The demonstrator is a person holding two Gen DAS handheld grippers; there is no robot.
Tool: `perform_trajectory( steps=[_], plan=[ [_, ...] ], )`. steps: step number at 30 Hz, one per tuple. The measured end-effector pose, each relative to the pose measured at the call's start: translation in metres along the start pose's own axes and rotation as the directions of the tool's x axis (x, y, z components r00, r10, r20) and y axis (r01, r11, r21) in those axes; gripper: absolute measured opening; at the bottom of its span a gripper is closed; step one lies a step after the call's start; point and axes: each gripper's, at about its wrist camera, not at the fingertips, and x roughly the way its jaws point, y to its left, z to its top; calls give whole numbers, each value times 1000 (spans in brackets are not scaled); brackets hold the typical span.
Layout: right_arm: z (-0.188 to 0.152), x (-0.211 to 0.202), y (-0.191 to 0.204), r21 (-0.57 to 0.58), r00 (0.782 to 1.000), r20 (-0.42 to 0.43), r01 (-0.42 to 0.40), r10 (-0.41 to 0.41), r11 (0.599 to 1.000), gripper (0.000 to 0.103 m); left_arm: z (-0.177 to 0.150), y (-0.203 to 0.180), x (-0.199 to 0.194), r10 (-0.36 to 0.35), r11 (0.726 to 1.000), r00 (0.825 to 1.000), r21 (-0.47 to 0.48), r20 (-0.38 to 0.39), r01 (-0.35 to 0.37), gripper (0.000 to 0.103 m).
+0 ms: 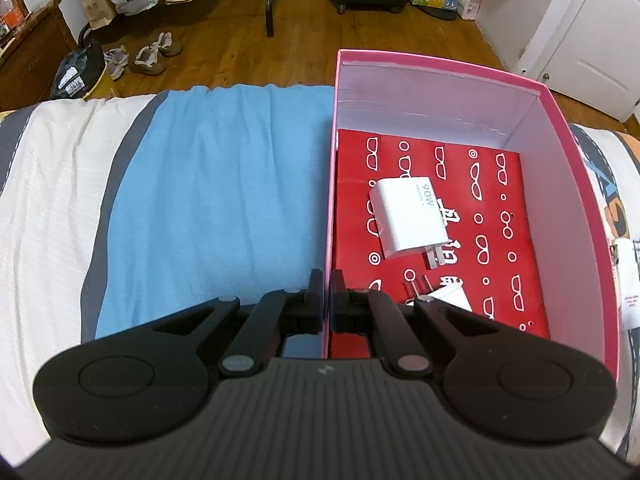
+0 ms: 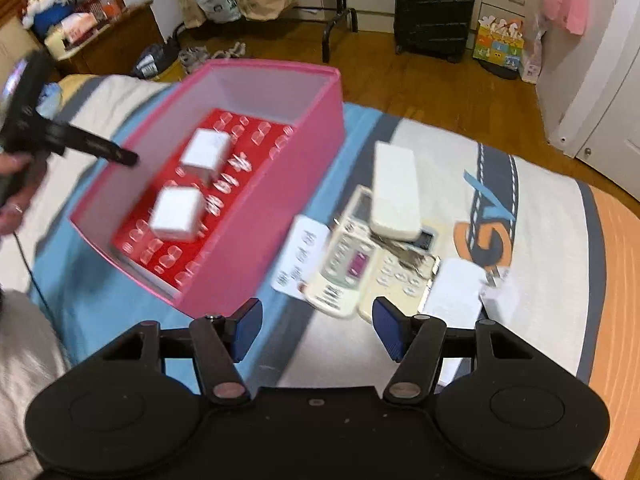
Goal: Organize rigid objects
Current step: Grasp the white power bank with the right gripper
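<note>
Pink box (image 2: 264, 216): two white chargers (image 2: 176, 214) inside. Remotes (image 2: 352, 256) pending, just right of box. Left gripper (image 1: 326, 288) clamps box's left wall; right gripper (image 2: 316, 326) wide, empty.

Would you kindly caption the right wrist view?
Open right tongs above stacked remote controls beside pink cardboard box holding two white chargers.

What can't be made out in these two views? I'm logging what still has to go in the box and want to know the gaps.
- Second charger in the pink box: left wrist view, mostly covered by the shut left gripper.
- Remote controls beside the box: right wrist view, blurred, buttons unreadable.
- White flat item: right wrist view, blurred and partly behind the open right gripper.
- Remotes: nearly outside the left wrist view.
</note>
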Motion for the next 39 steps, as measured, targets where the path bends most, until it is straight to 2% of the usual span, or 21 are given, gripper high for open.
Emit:
perform_trajectory(
  steps=[3,7,12,17,21,22,25,27,30,33,38,39],
  plan=[
    [-12,19,-11,11,1000,-1,10,-10,1000,66,-4,2,-2,-10,1000,1000,0,11,10,2],
    [-23,44,-23,5,995,-41,87,-87,996,66,-6,4,-4,-21,1000,1000,-9,21,21,2],
    [-34,61,-50,78,980,-93,185,-177,980,66,-7,2,-5,-17,1000,1000,-5,18,17,2],
    [-39,89,-69,150,968,-127,234,-216,961,71,-9,-4,-1,5,999,1000,43,-9,-4,2],
    [-38,106,-76,172,969,-128,230,-209,958,69,-11,-4,2,6,998,1000,55,-27,-5,2],
    [-38,105,-77,181,971,-122,227,-207,957,66,-12,-4,2,8,998,1000,58,-28,-6,2],
    [-35,98,-74,188,969,-129,234,-212,954,65,-11,-5,2,11,998,999,63,-31,-9,2],
    [-37,92,-68,183,967,-148,232,-207,955,65,-12,-5,2,9,998,999,60,-34,-7,2],
    [-49,86,-56,147,961,-225,199,-163,969,66,-14,-4,2,9,998,999,61,-37,-7,3],
    [-57,92,-47,112,951,-262,198,-163,974,66,-14,-4,2,11,998,999,61,-36,-9,3],
    [-48,100,-53,130,958,-216,220,-189,967,70,-16,-2,2,7,998,999,57,-34,-5,3],
    [-48,101,-55,143,961,-208,215,-183,966,67,-16,-2,2,7,998,999,57,-34,-5,3]
  ],
)
